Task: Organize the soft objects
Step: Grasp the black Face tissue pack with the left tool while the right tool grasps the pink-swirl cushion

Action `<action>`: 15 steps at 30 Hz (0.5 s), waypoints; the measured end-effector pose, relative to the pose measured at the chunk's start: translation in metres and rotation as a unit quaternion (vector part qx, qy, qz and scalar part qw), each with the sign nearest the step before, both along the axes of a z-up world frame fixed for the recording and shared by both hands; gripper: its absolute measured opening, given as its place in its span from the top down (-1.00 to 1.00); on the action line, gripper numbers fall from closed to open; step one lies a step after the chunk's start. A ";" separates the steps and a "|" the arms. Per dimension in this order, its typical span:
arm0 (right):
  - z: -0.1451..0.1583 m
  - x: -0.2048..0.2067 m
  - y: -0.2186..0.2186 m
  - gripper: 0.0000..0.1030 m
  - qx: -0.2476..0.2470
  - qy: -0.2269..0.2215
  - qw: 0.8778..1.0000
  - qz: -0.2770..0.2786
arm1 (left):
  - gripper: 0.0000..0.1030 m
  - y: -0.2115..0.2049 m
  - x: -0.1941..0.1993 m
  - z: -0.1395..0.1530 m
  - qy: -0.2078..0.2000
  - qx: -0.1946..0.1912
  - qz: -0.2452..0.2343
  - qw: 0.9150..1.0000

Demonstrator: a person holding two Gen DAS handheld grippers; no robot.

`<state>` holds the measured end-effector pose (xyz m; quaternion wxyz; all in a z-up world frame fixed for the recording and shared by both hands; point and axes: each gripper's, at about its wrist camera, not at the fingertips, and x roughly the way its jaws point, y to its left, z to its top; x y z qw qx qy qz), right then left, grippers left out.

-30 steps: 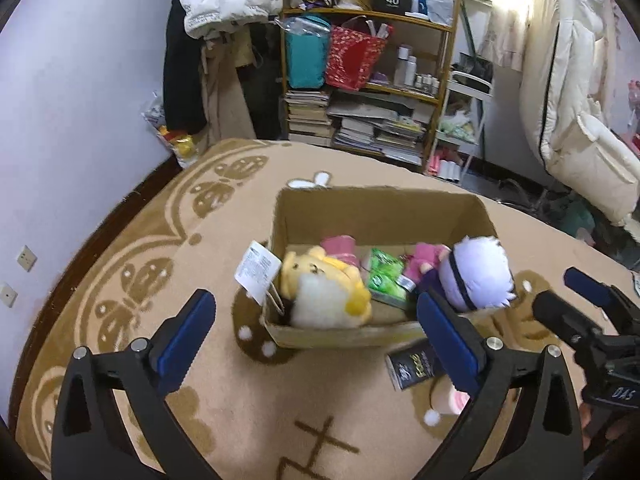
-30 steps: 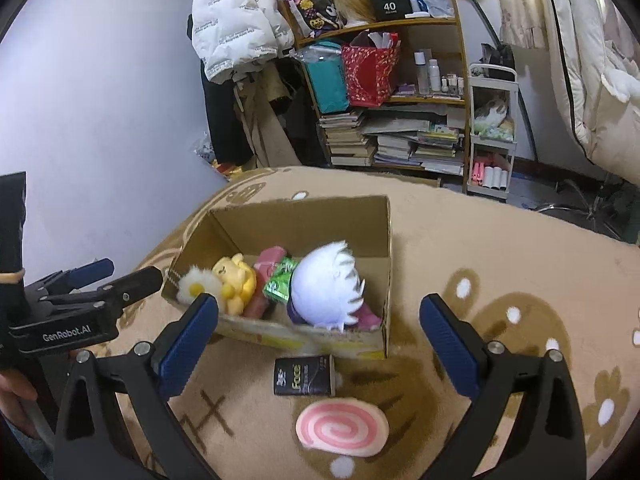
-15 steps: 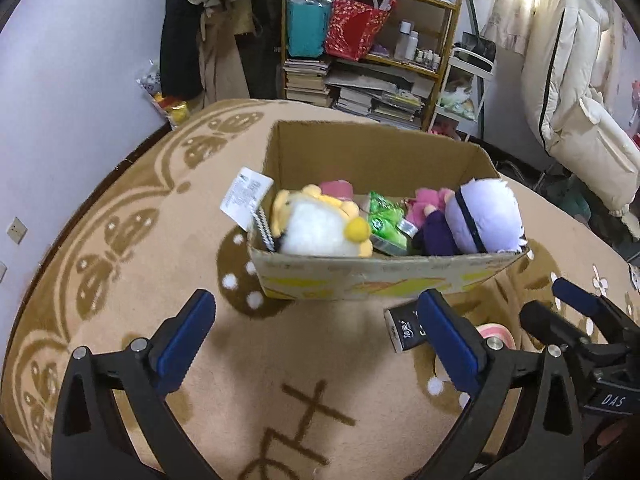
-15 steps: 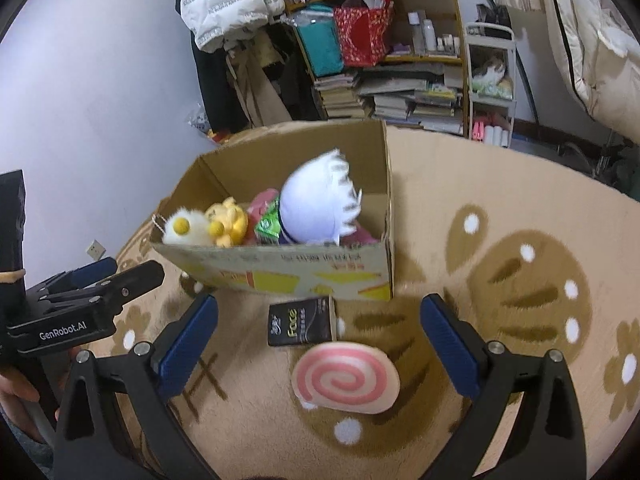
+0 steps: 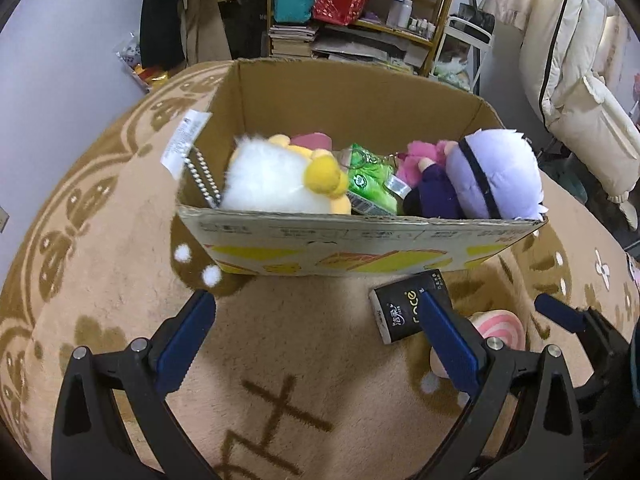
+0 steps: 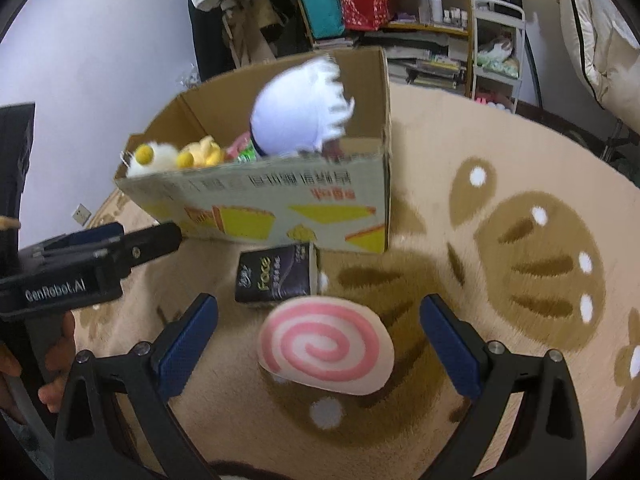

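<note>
Right tool (image 6: 318, 332) is spread wide open, holding nothing, hovering low over the rug (image 6: 520, 160) with the pink swirl plush (image 6: 326, 350) sitting on the rug right between its fingers, not touched by either. Left tool (image 5: 316, 332) is also wide open and empty, off to the left of the right one, with just bare rug between its fingers. A bit farther back there's a black tissue pack (image 6: 276, 278) lying just behind the swirl plush and right up against the front of the cardboard box (image 6: 280, 204). Inside the box: a white and yellow plush (image 5: 280, 182) on the left, a green packet (image 5: 370, 188) in the middle, and a plush doll with pale lavender hair (image 5: 494, 178) on the right. Way at the back there's a cluttered shelf (image 5: 380, 12) by the wall.
</note>
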<state>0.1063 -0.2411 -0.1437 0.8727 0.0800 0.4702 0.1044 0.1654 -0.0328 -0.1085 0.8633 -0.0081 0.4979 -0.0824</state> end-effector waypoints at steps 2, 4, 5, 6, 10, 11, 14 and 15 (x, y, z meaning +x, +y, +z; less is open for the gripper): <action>-0.006 0.001 -0.002 -1.00 0.002 0.009 1.000 0.000 | -0.94 -0.003 0.002 -0.005 0.006 -0.003 -0.002 1.000; -0.011 0.001 -0.004 -1.00 0.002 0.016 1.000 -0.001 | -0.94 -0.005 0.004 -0.012 0.015 -0.008 -0.004 1.000; -0.013 0.001 -0.004 -1.00 0.000 0.018 1.000 -0.001 | -0.94 -0.006 0.005 -0.015 0.018 -0.009 -0.006 1.000; -0.015 0.001 -0.005 -1.00 -0.003 0.020 1.000 -0.001 | -0.94 -0.008 0.006 -0.017 0.020 -0.010 -0.010 1.000; -0.023 0.001 -0.007 -1.00 -0.002 0.028 1.000 0.003 | -0.94 -0.013 0.009 -0.026 0.031 -0.013 -0.024 0.999; -0.025 0.002 -0.009 -1.00 -0.001 0.031 1.000 0.004 | -0.94 -0.014 0.010 -0.028 0.033 -0.015 -0.025 0.999; -0.030 0.003 -0.010 -1.00 0.004 0.039 0.999 0.003 | -0.94 -0.017 0.014 -0.032 0.039 -0.021 -0.026 0.999; -0.033 0.004 -0.011 -1.00 0.010 0.043 0.999 0.002 | -0.94 -0.018 0.015 -0.034 0.042 -0.026 -0.026 0.998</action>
